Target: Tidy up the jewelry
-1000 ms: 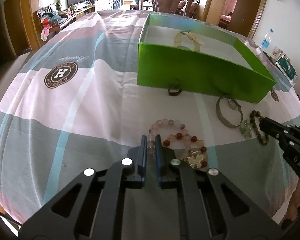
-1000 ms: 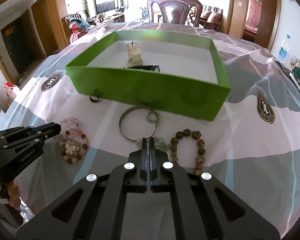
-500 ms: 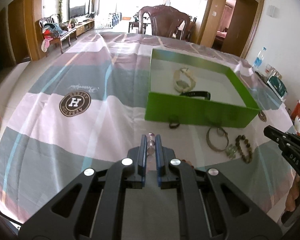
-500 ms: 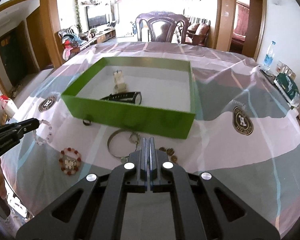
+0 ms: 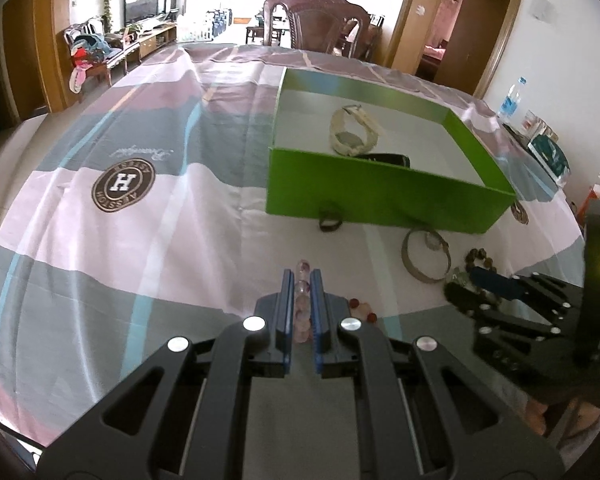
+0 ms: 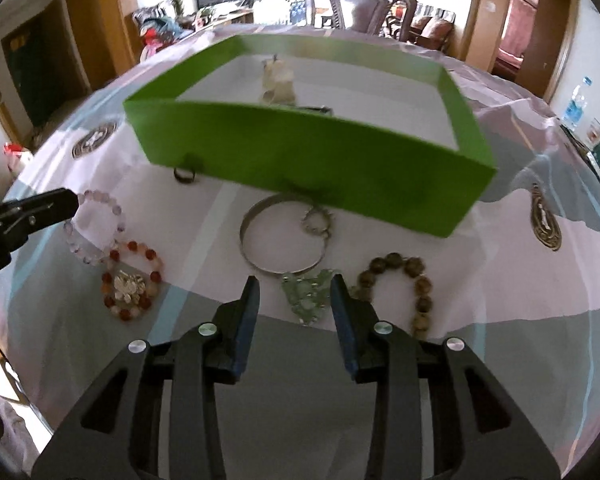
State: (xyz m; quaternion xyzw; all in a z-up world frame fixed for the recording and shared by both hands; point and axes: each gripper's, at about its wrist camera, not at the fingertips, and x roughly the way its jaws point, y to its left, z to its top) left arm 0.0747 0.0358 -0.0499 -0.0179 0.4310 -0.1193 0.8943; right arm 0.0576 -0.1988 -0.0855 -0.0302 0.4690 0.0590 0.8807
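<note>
With the left tool (image 5: 302,280) pinching the pale bead bracelet (image 6: 94,228) before the green box (image 5: 384,196), the empty right tool (image 6: 294,294) is opening astride the green pendant (image 6: 308,294), needing centred, level closure.

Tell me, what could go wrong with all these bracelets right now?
The left gripper pinches the pale bead bracelet by a few beads, so it might slip out before reaching the green box. The right gripper is opening over the green stone piece, crowded by the silver bangle and brown bead bracelet, so it might snag those.
</note>
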